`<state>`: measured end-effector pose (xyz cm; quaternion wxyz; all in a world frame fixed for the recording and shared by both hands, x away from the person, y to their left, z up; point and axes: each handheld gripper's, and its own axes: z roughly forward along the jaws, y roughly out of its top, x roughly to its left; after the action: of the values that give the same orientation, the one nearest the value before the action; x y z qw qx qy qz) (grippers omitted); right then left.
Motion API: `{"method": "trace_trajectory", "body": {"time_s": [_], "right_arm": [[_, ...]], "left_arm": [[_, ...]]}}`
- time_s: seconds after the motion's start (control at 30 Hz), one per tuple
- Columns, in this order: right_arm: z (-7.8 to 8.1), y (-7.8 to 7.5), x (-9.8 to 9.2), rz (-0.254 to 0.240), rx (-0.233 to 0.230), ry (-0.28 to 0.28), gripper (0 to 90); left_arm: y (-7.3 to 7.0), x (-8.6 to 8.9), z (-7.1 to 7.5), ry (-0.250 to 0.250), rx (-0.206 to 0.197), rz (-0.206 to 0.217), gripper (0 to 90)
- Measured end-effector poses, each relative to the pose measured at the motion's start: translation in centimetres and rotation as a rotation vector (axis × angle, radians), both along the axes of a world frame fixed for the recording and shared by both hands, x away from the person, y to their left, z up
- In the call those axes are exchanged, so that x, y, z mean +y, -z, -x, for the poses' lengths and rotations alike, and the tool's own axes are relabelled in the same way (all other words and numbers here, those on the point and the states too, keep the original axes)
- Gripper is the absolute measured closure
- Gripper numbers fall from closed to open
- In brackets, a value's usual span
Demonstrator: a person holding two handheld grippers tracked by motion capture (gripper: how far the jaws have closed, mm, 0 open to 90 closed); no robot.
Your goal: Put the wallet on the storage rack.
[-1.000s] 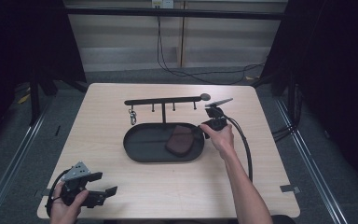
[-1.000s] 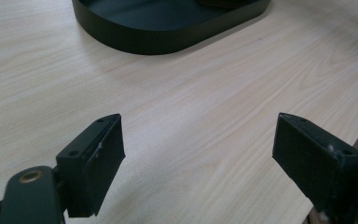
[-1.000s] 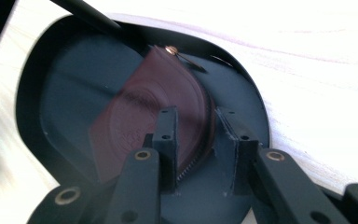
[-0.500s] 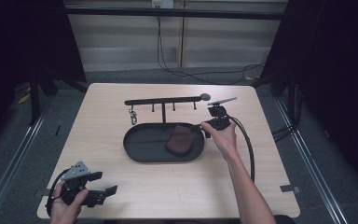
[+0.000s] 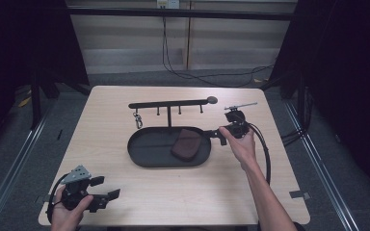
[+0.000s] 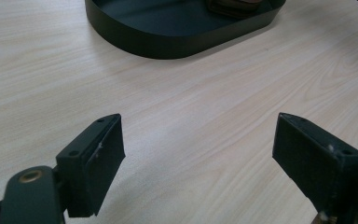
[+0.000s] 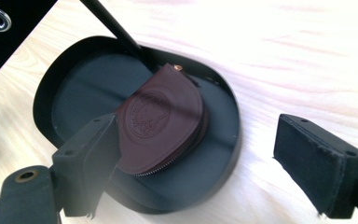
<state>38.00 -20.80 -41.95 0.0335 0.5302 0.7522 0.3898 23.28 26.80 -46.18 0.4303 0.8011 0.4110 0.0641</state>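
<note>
While the right gripper (image 5: 220, 134) hovers at the 3 o'clock end of the black oval tray (image 5: 147, 156), its jaws stand spread wide with nothing between them, as the right gripper view shows. Brown zip pouch (image 7: 161, 121) lies flat inside the tray, toward that same 3 o'clock end, one edge close against the tray wall; the upright post of the key rack (image 5: 169, 104) rises from the tray at about 12 o'clock of the pouch. A small clip (image 5: 138, 119) hangs from the rack's bar near its 9 o'clock end. Left gripper (image 5: 107, 196) rests low at the table's (image 5: 192, 202) 7 o'clock corner, well apart from the tray, jaws likewise spread over bare wood. Judgement: the work in hand looks like a reach for the pouch. Risks from here: the tray wall sits between the jaws and the pouch, so a low approach could strike the rim and shove or tip the tray, rack and all. The pouch is flat and smooth-faced, so a pinch on its edge alone could slip, or press it down instead of lifting it. The post stands close enough that a jaw swinging wide could knock it.
</note>
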Motion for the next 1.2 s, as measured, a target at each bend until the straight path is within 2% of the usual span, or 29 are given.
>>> {"method": "trace_trajectory", "body": {"time_s": [0.1, 0.3, 0.43, 0.53, 0.67, 0.83, 0.9, 1.0, 1.2], "right_arm": [[0.8, -0.8, -0.5, -0.015, -0.026, -0.007, 14.4], [2.6, -0.9, -1.4, 0.022, -0.042, 0.01, 16.0], [4.1, -1.1, -1.9, 0.054, -0.083, 0.036, 17.2], [5.4, -1.2, -2.6, 0.053, -0.106, 0.046, 18.0], [7.1, -0.7, -3.5, 0.058, -0.119, 0.059, 18.4], [9.0, 0.4, -4.4, 0.061, -0.125, 0.048, 21.1], [9.7, 0.7, -4.7, 0.054, -0.124, 0.045, 20.1], [10.8, 1.2, -5.3, 0.068, -0.137, 0.052, 19.1], [13.1, 2.2, -6.8, 0.075, -0.132, 0.08, 17.2]], "left_arm": [[0.0, 0.1, -0.1, -0.008, 0.002, 0.003, 16.6], [0.0, 0.3, -0.2, -0.018, 0.008, 0.002, 16.6], [0.0, 0.2, -0.1, -0.01, 0.012, -0.019, 16.6], [-0.1, 0.2, -0.1, -0.011, 0.009, -0.024, 16.6], [-0.1, 0.2, -0.1, -0.012, 0.004, -0.028, 16.6], [0.1, 0.1, -0.1, -0.018, 0.007, -0.032, 16.6], [0.0, 0.1, -0.1, -0.019, 0.01, -0.018, 16.6], [0.1, 0.1, -0.1, -0.02, 0.012, -0.015, 16.6], [0.1, 0.0, -0.1, -0.021, 0.015, -0.017, 16.7]]}}
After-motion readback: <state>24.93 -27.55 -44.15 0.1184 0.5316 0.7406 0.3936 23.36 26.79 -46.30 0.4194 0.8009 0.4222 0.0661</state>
